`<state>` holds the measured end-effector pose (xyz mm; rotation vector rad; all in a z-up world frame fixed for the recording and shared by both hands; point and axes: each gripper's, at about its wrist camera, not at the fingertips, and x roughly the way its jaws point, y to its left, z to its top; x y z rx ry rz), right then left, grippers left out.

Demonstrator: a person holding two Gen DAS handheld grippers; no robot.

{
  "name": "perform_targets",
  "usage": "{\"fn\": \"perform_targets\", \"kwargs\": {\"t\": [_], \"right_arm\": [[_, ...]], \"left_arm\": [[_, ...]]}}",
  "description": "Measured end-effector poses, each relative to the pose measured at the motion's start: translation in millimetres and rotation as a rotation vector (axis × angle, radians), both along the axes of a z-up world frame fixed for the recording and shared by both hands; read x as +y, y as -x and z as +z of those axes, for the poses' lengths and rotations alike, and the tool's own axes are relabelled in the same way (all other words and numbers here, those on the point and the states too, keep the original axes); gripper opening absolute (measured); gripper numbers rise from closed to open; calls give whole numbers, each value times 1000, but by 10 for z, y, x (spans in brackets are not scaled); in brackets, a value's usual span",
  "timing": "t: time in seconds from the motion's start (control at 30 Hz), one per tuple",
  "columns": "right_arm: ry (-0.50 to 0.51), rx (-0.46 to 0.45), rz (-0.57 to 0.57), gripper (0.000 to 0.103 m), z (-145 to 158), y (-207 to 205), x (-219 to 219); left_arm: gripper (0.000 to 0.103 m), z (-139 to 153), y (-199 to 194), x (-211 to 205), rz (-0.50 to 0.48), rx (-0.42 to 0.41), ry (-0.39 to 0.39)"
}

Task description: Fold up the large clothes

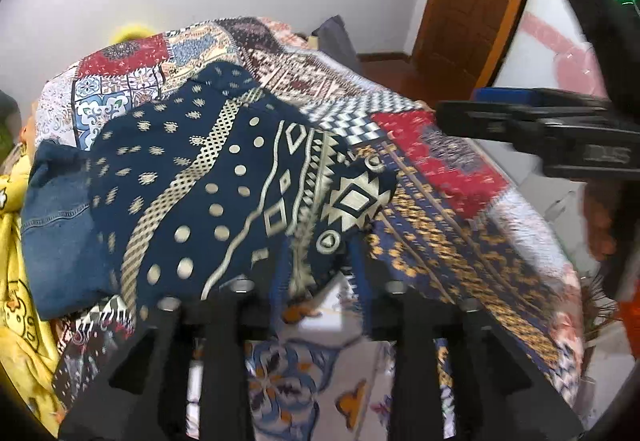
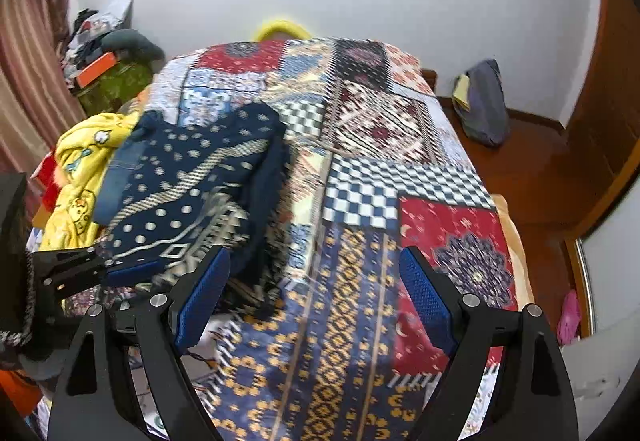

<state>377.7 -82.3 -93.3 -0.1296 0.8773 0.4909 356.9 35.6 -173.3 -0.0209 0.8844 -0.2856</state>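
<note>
Left tongs point(image 1: 316, 273) clenched on navy patterned garment point(image 1: 208, 177) hem; right tongs point(image 2: 316, 301) spread wide, empty, over bedspread point(image 2: 360, 201).

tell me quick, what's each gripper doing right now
left gripper: shut on the navy patterned garment.
right gripper: open, holding nothing, over the patchwork bedspread.

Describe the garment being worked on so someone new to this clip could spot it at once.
Start from the bed under the patchwork quilt. On its left side, beside a yellow cartoon-print blanket, lies the navy garment, partly over a blue denim piece. Its cream dots, wavy bands and diamond motifs on dark navy set it apart from the multicoloured quilt squares.
</note>
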Motion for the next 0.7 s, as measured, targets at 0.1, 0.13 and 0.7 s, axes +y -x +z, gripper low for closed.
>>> {"fn": "perform_targets", "kwargs": {"t": [0.1,0.13,0.7], "right_arm": [[-19,-16,40,84,23,-15,139],[-23,-21,55,84,22,-24,200],[59,67,207,84,-647,-360,924]], "left_arm": [[74,198,179,207,60,-69,-4],[75,265,213,302,96,-102,-30],[83,-257,-431,1405,367,-36,-22]]}}
